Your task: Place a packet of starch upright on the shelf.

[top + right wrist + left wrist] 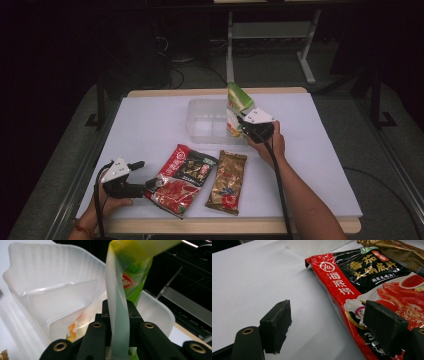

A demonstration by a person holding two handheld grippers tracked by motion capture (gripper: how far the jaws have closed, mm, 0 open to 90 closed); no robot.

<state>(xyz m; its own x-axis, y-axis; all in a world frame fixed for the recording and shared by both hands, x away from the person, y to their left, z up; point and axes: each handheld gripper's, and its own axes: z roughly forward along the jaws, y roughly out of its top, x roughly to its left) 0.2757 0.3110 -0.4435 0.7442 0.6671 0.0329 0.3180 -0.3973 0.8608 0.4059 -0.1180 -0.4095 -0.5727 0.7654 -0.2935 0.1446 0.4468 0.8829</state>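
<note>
The right gripper [245,126] is clamped on a green packet [236,106], holding it upright over the clear tub [200,117] at twelve o'clock on the table [320,165]; pinched by its edge, it could slip or catch the divider and tip outside; the left gripper [141,176] stands open at seven o'clock, astride the red packet [372,287] marked 海底捞 and 番茄火锅底料; a gold packet [227,181] lies just beside.
</note>
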